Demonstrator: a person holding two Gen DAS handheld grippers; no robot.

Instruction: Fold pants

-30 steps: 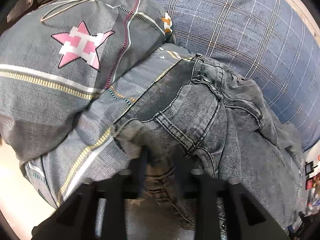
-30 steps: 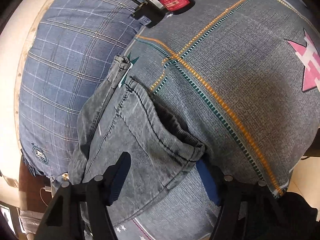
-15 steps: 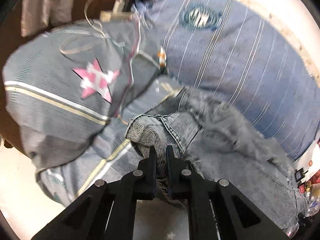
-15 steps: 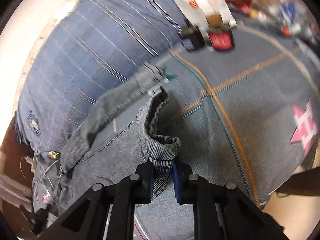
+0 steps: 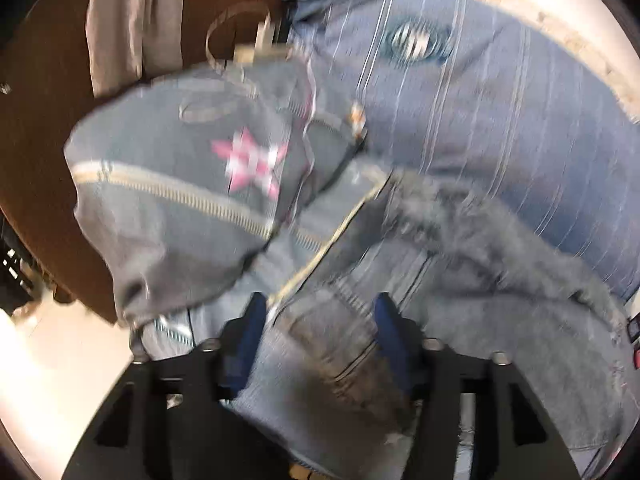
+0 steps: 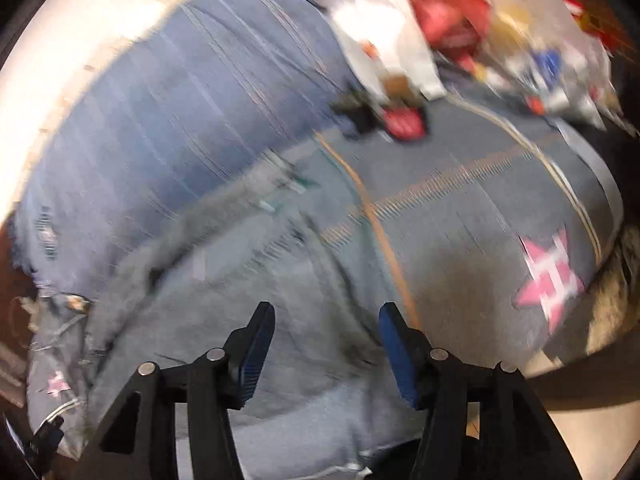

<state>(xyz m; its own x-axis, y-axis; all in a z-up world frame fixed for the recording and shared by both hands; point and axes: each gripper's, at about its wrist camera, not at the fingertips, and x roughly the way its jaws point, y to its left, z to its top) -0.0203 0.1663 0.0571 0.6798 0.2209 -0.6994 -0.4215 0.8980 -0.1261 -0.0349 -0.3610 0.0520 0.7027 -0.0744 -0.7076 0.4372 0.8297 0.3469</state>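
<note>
Overhead, both my grippers looked down along their fingers at the bed, and both views were smeared by motion blur.

My left gripper (image 5: 316, 332) filled the bottom centre of its frame, its jaws spread wide with the blue pads well apart. A fold of the grey denim pants (image 5: 472, 304) lay between the pads, but I could not tell whether either pad touched the cloth; nothing was clamped. The pants ran from the lower centre up to the right of that frame, rumpled along their upper edge.

My right gripper (image 6: 326, 340) sat at the bottom centre of its own frame, jaws equally wide and holding nothing. The same pants (image 6: 224, 300) spread under and beyond its fingertips, across the lower left and centre of the frame.

The pants lay on a grey quilt (image 6: 460, 232) with orange and yellow stripes and a pink star (image 6: 548, 280) at the right of the right view. In the left view a bunched part of that quilt (image 5: 168, 200) with another pink star (image 5: 250, 166) sat at centre left. A blue plaid pillow (image 5: 480, 92) took the upper right of the left view, touching the upper edge of the pants. A heap of red and white packages (image 6: 448, 28), too blurred to identify, lay at the top right of the right view.
</note>
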